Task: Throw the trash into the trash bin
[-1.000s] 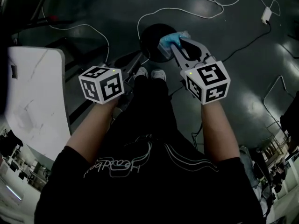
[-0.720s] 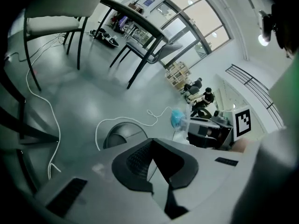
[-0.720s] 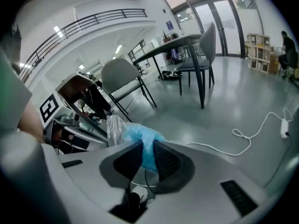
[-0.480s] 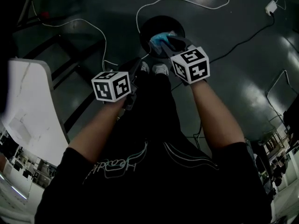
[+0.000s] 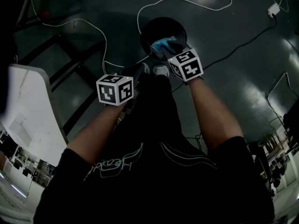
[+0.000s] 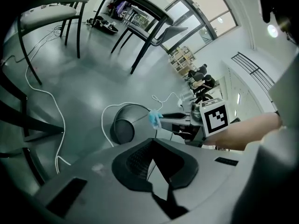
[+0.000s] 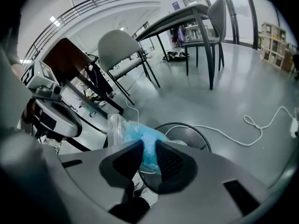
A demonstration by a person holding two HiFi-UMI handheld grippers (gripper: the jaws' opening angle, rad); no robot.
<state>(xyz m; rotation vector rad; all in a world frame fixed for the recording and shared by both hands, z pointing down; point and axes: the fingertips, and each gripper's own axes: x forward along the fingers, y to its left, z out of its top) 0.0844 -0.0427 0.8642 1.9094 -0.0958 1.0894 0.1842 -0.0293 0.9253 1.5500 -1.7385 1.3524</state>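
Observation:
A round black trash bin stands on the dark floor just beyond the person's feet. My right gripper is shut on a crumpled blue trash wad with clear plastic, held over the bin's near rim. In the right gripper view the blue trash sits pinched between the pads, with the bin right behind it. My left gripper hangs beside the left knee, shut and empty. In the left gripper view its tips meet, and the bin and the blue trash lie ahead.
A white cable loops round the bin and runs to a charger; a black cable crosses the floor at right. A white chair seat is at left. Dark-legged tables and chairs stand further off. Shoes are next to the bin.
Both grippers have sunk toward the floor. The right one has carried the blue trash down to the bin's near rim. The left one has dropped beside the leg.

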